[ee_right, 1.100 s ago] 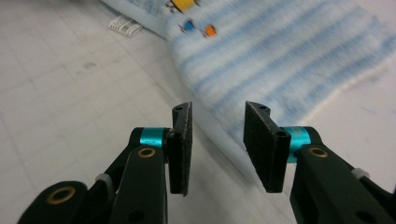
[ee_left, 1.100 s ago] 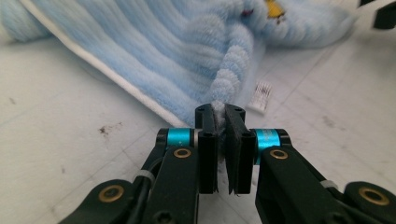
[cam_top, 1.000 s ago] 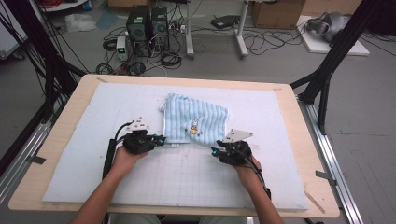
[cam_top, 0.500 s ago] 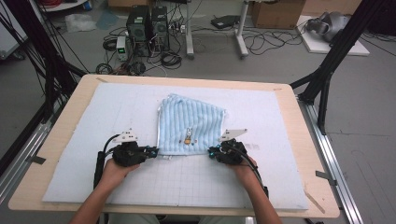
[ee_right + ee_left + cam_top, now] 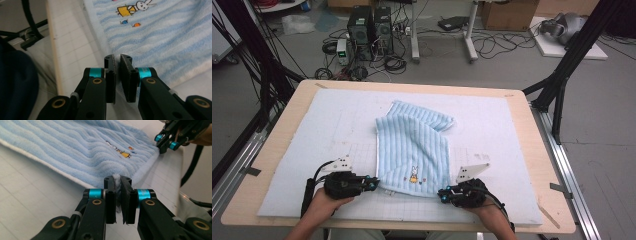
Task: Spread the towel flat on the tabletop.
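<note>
A light blue striped towel (image 5: 412, 150) with a small bunny picture (image 5: 414, 172) lies on the white mat, and its far part is folded over (image 5: 422, 114). My left gripper (image 5: 374, 183) is shut on the towel's near left corner. In the left gripper view, fluff of the towel (image 5: 75, 150) is pinched between the jaws of my left gripper (image 5: 118, 180). My right gripper (image 5: 442, 195) sits at the near right corner. Its jaws have just been closing and now stand nearly together (image 5: 117, 58) on the edge of the towel (image 5: 162, 37).
A white gridded mat (image 5: 312, 130) covers the wooden table (image 5: 277, 150), and both hands are close to its near edge. Computers and cables (image 5: 367, 25) stand on the floor behind. Black frame posts (image 5: 572, 55) rise at the right.
Both hands have drawn back toward the near table edge, dragging the towel's near edge with them and stretching it out flat. The right jaws closed on the corner.
</note>
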`<act>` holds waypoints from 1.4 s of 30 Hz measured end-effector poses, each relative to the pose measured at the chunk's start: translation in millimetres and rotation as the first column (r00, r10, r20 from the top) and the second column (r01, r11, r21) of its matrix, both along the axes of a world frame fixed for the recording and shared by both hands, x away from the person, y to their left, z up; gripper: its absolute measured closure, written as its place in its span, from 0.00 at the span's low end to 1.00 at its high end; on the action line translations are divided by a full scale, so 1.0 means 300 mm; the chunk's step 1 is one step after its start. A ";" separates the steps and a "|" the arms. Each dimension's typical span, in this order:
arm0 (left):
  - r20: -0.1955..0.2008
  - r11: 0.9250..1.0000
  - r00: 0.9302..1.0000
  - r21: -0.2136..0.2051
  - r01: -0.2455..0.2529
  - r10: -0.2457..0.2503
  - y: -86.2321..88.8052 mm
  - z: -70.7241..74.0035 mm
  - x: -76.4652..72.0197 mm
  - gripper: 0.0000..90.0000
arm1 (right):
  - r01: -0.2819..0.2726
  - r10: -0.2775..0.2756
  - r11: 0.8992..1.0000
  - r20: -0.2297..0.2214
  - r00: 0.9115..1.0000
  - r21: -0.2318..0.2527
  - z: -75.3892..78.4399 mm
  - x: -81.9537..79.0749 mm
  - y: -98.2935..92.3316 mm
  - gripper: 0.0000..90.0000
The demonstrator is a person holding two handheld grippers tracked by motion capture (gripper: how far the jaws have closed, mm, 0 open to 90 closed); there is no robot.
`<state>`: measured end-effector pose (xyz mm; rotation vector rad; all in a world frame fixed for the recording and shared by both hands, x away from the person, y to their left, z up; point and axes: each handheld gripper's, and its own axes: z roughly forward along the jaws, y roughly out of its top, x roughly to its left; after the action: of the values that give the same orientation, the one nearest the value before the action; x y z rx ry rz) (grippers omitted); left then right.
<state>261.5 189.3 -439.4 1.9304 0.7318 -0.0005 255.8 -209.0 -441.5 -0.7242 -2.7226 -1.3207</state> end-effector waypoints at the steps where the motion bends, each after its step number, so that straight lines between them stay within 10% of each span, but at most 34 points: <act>1: -0.001 1.000 1.000 -0.004 0.007 -0.007 0.007 0.001 -0.009 0.90 | -0.007 0.007 1.000 -0.002 1.000 0.012 0.005 -0.006 -0.002 0.89; 3: -0.011 0.999 0.999 -0.011 -0.033 0.033 0.021 0.000 -0.015 0.81 | -0.001 0.001 1.000 0.014 1.000 0.027 0.010 -0.006 -0.005 0.85; 4: -0.016 0.998 0.997 -0.001 -0.070 0.070 0.028 0.000 -0.009 0.59 | 0.038 -0.039 0.997 0.018 0.999 0.073 0.019 0.018 -0.021 0.76; 10: 0.048 0.978 0.977 -0.031 -0.205 0.206 0.049 0.025 0.063 0.52 | 0.184 -0.193 0.974 0.064 0.979 0.131 0.039 0.108 -0.020 0.60; 16: 0.058 0.960 0.959 -0.063 -0.273 0.277 0.035 0.026 0.169 0.51 | 0.281 -0.282 0.959 0.133 0.950 0.024 0.015 0.220 0.095 0.52; 26: 0.092 0.944 0.939 -0.044 -0.327 0.330 0.006 0.006 0.187 0.39 | 0.310 -0.291 0.946 0.173 0.941 -0.096 -0.001 0.256 0.137 0.56; 30: 0.112 0.941 0.935 -0.031 -0.336 0.337 -0.006 0.004 0.181 0.34 | 0.311 -0.286 0.941 0.176 0.942 -0.131 -0.009 0.251 0.150 0.60; 33: 0.115 0.942 0.935 -0.031 -0.333 0.334 -0.008 0.002 0.184 0.33 | 0.304 -0.283 0.945 0.163 0.945 -0.123 -0.007 0.251 0.145 0.81; 42: 0.115 0.940 0.933 -0.038 -0.339 0.341 0.013 0.003 0.191 0.35 | 0.134 -0.130 0.988 0.041 0.991 -0.082 -0.002 0.203 0.151 0.93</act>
<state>318.7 193.3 -438.6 1.7473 0.9724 0.3198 316.7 -163.6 -442.1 -0.9113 -2.8180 -1.2608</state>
